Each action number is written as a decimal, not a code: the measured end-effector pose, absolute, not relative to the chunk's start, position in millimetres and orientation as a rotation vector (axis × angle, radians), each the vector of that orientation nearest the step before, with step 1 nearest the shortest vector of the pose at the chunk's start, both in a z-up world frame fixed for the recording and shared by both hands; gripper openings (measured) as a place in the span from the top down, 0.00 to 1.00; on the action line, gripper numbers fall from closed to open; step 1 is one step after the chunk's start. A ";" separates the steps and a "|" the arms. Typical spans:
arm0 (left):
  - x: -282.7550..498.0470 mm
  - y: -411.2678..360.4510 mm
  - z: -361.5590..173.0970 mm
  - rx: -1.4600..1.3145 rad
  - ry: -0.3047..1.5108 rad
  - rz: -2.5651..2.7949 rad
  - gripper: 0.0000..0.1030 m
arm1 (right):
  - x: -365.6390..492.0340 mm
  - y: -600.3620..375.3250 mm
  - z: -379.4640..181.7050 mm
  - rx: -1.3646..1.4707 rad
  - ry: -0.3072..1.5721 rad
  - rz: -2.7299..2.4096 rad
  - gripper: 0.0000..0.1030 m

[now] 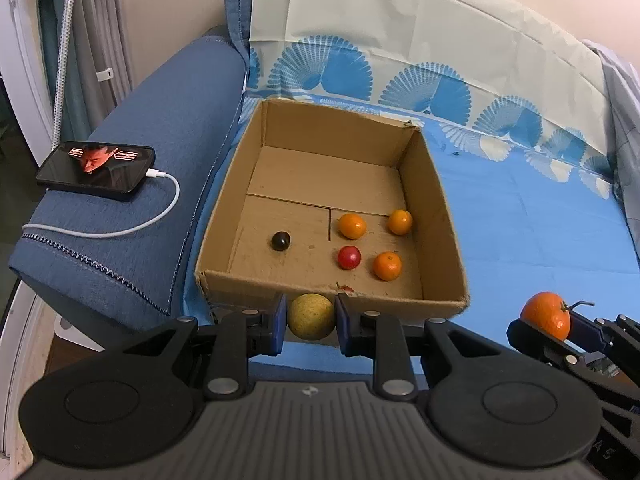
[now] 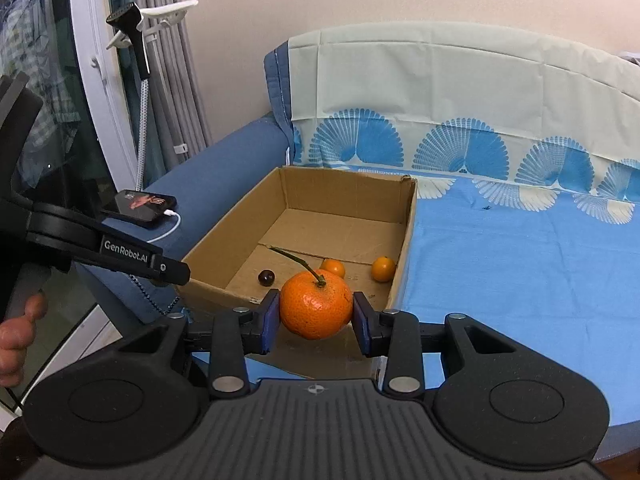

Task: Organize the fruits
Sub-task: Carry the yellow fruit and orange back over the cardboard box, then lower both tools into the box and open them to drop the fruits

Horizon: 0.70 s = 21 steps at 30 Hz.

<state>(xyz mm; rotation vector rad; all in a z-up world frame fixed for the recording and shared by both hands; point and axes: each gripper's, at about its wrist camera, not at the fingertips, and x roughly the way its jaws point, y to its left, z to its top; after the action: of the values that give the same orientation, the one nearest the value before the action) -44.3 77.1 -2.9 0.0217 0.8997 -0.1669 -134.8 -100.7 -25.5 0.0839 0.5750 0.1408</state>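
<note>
Both fruits gripped, box not yet reached.
Your left tool (image 1: 311, 317) clamps the yellow fruit (image 1: 311, 316) at lower centre, your right tool (image 2: 316, 312) clamps the orange (image 2: 315, 305); next, judge clearance over the box (image 1: 436, 216) rim beyond, then release inside.

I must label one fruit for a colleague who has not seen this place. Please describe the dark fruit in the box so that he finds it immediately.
Find the open cardboard box on the blue sheet, beside the sofa arm. Five small fruits lie on its floor: three orange ones and a red one grouped toward the right wall. The dark fruit sits alone to their left, the only nearly black one.
</note>
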 end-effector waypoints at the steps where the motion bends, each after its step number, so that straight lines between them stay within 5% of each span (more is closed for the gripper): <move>1: -38.4 77.3 -3.9 0.021 0.903 -0.163 0.73 | -129.5 -101.4 -27.1 0.081 0.579 0.141 0.62; 21: 104.6 61.5 -55.2 0.071 0.971 -0.121 0.73 | 25.9 -108.8 -82.9 0.056 0.678 0.136 0.62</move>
<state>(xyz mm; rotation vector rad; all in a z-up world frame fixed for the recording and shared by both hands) 104.6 61.5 -55.2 0.0713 0.9712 -0.1210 25.9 -108.8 -82.9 0.0555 0.6783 0.1361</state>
